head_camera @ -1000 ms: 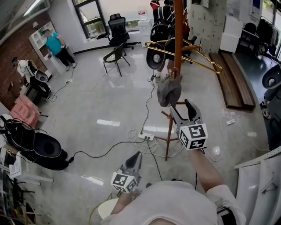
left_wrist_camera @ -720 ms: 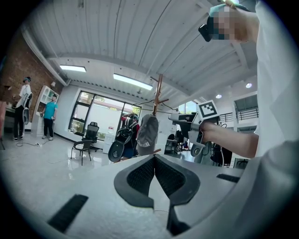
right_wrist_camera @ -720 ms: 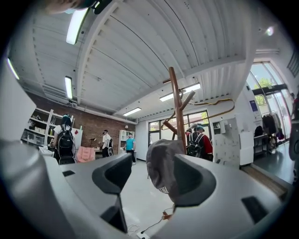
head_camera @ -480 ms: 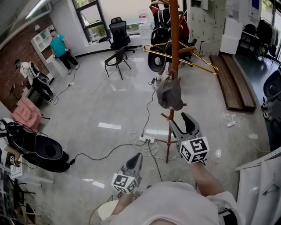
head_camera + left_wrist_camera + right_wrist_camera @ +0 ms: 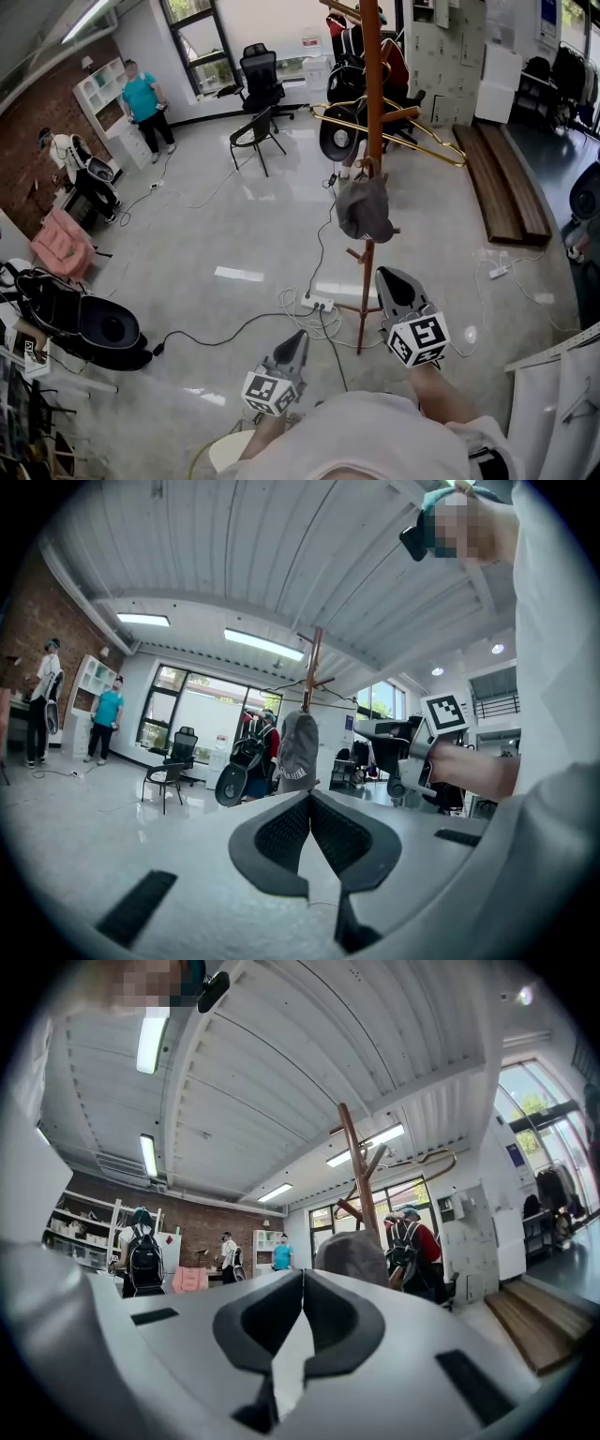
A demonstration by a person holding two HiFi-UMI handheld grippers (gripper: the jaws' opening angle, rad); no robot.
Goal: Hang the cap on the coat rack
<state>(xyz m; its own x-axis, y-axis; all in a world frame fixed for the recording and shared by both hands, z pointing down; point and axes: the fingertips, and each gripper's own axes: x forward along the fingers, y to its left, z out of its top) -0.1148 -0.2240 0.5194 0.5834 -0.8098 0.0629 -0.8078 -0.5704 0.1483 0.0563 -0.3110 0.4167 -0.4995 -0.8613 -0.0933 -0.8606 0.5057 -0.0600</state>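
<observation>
A grey cap (image 5: pixel 364 211) hangs on a peg of the wooden coat rack (image 5: pixel 372 94), free of both grippers. My right gripper (image 5: pixel 384 275) is below and short of the cap, beside the rack's pole. Its jaws have just been closing and now stand shut, with nothing between them. In the right gripper view the cap (image 5: pixel 352 1258) shows just past the shut right gripper (image 5: pixel 303 1274). My left gripper (image 5: pixel 300 336) is held low near my body, shut and empty. The left gripper view has the cap (image 5: pixel 298 752) on the rack (image 5: pixel 312 667) beyond the left gripper (image 5: pixel 310 797).
A gold hanger (image 5: pixel 403 127) and a dark bag (image 5: pixel 339 131) hang higher on the rack. A power strip (image 5: pixel 314 302) and cables lie on the floor by its base. Black chairs (image 5: pixel 253 136) stand behind, a black seat (image 5: pixel 89 328) at left, wooden planks (image 5: pixel 506 187) at right.
My right gripper has drawn back from the cap towards me and a little down, and its jaws went from open to shut. The cap stays on the peg. The left gripper kept still.
</observation>
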